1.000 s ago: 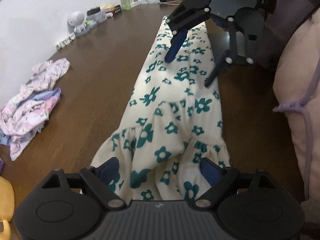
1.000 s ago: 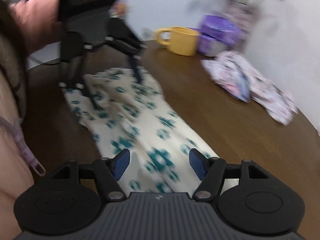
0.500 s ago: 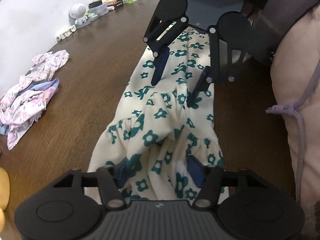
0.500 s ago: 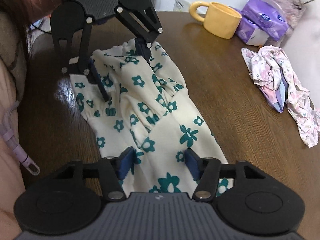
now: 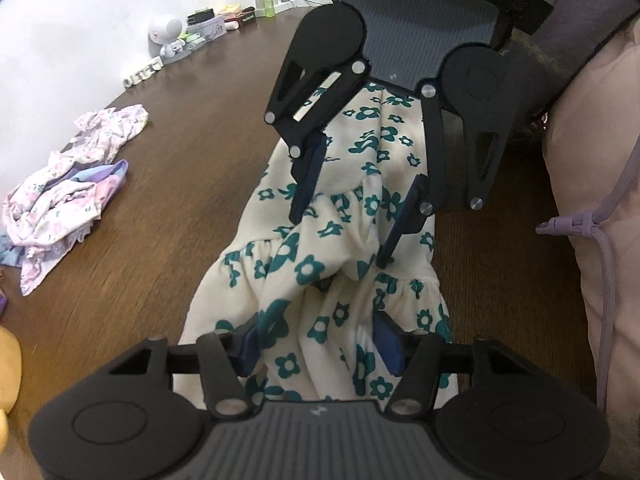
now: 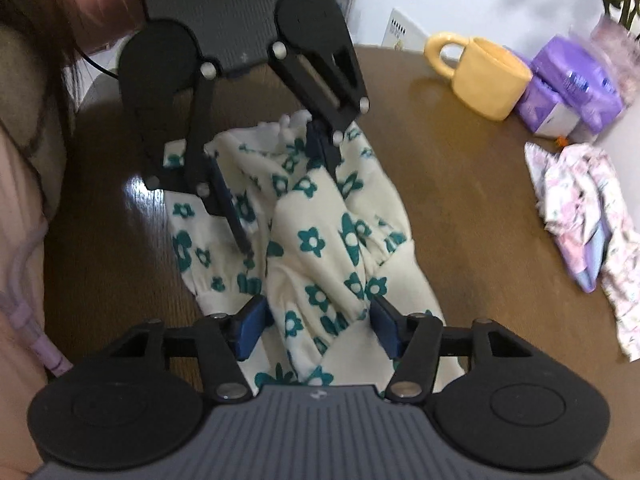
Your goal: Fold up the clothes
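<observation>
A cream garment with teal flowers (image 5: 320,264) lies lengthwise on the brown table (image 5: 168,208) and bunches up in the middle. My left gripper (image 5: 320,344) is open, its blue pads on either side of one end of the cloth. My right gripper (image 6: 314,330) is open over the other end of the garment (image 6: 316,248). The two grippers face each other closely: the right one (image 5: 340,236) shows in the left wrist view, the left one (image 6: 288,216) in the right wrist view. The cloth between them is humped into a fold.
A crumpled pink floral garment (image 5: 68,192) lies to the side on the table, also in the right wrist view (image 6: 588,216). A yellow mug (image 6: 484,76) and purple tissue packs (image 6: 568,88) stand at one end. Small items (image 5: 188,36) line the wall. The person's pink clothing (image 5: 600,160) is close.
The two grippers have come much closer together along the garment. The cloth between them has shortened and bunched up into a raised fold.
</observation>
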`<act>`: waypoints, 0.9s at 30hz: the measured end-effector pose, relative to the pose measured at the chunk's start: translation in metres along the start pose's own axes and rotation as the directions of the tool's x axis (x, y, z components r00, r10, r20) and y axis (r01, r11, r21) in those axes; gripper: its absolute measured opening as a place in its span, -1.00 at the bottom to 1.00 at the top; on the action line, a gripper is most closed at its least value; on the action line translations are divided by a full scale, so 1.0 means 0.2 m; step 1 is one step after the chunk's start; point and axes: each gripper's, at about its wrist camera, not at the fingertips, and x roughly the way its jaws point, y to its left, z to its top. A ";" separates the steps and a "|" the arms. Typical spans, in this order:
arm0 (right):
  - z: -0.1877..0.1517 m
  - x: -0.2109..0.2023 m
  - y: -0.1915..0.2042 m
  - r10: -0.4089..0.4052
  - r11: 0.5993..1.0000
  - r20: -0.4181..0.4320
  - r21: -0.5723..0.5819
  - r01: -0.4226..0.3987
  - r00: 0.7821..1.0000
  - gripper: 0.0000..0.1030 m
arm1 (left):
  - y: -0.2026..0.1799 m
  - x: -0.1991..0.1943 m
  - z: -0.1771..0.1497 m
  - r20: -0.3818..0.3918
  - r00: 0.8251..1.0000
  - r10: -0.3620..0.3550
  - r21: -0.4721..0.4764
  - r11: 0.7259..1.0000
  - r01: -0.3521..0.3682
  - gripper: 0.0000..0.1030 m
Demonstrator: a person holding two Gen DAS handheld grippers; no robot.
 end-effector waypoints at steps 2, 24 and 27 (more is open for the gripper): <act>0.00 0.00 0.00 0.009 1.000 -0.009 0.005 -0.009 1.000 -0.01 | -0.01 -0.02 -0.01 -0.008 1.000 0.017 0.005 1.000 -0.017 0.25; 0.01 -0.03 0.01 0.002 0.999 0.058 0.039 -0.004 0.998 -0.01 | 0.02 -0.07 -0.08 -0.030 1.000 -0.008 -0.079 0.997 0.005 -0.37; 0.04 -0.03 0.01 0.004 0.999 0.074 0.033 -0.006 0.997 -0.01 | 0.01 -0.07 -0.08 -0.027 1.000 -0.003 -0.071 0.997 0.001 -0.37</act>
